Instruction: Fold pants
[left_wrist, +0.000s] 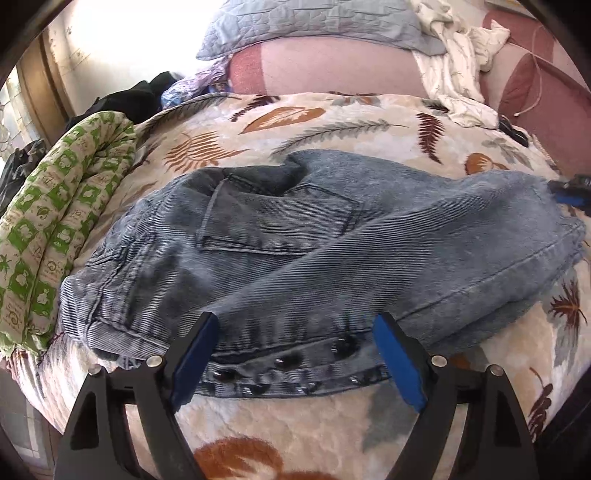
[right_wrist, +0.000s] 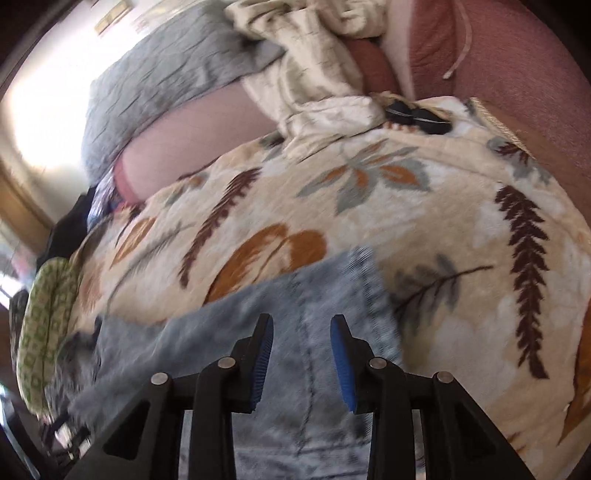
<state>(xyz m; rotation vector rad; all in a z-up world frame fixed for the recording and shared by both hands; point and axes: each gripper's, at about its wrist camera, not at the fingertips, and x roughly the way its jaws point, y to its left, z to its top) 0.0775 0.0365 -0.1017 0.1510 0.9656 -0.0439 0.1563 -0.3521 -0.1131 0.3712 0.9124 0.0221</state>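
Faded blue jeans (left_wrist: 314, 251) lie folded over on a leaf-print blanket (left_wrist: 332, 122), back pocket up, studded edge toward me. My left gripper (left_wrist: 295, 325) is open, its blue-padded fingers straddling the near studded edge, holding nothing. In the right wrist view, the jeans (right_wrist: 303, 317) lie under my right gripper (right_wrist: 302, 325), which is open just above the denim near a hem. The right gripper also shows at the far right edge of the left wrist view (left_wrist: 570, 194), beside the leg end.
A green-patterned rolled quilt (left_wrist: 55, 236) lies along the left. A grey-blue pillow (left_wrist: 314, 26) and white cloth (left_wrist: 458, 74) sit at the back on a pink sheet. Two dark small objects (right_wrist: 417, 116) rest at the blanket's far edge.
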